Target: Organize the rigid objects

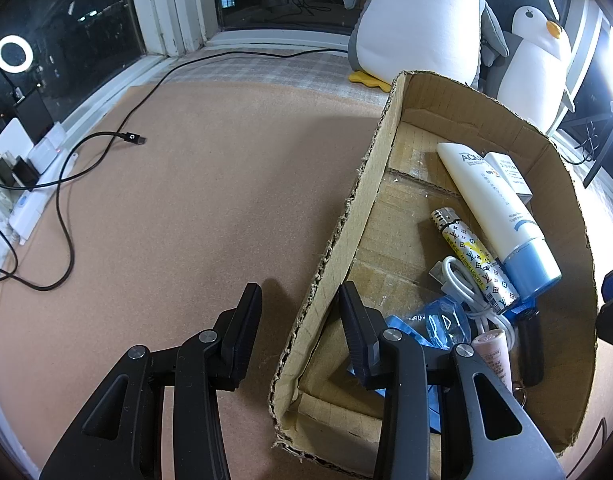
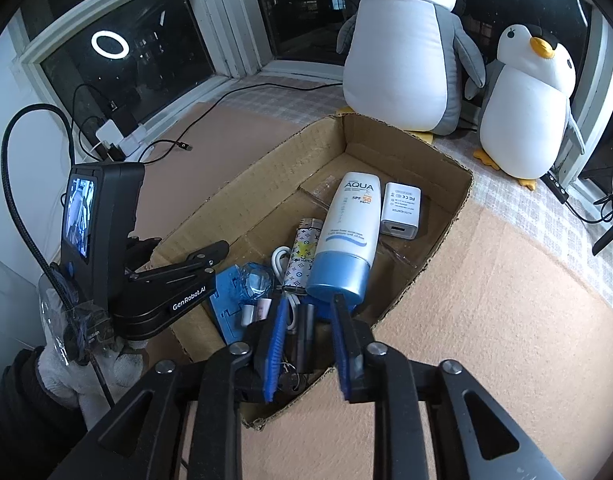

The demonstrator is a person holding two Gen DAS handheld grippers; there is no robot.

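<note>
Left wrist view: the left gripper (image 1: pixel 300 320) is being held with its jaws apart, straddling the near side wall of the cardboard box (image 1: pixel 370 200) without clamping it; one finger is hanging outside over the brown mat (image 1: pixel 186 200), the other inside. If it is closed here, the torn wall is likely to be bent or the box dragged. Open mat is lying to the left, crossed only by a black cable (image 1: pixel 106 140). Right wrist view: the right gripper (image 2: pixel 306 340) is being held with jaws apart and empty above the crowded near end of the box, where the sunscreen tube (image 2: pixel 348 232), patterned lighter (image 2: pixel 302 256), white cable (image 2: pixel 280 260), white adapter (image 2: pixel 400 210) and a dark object, possibly keys, are lying touching. A grasp here risks catching neighbouring items. The far end of the box floor is being left bare.
</note>
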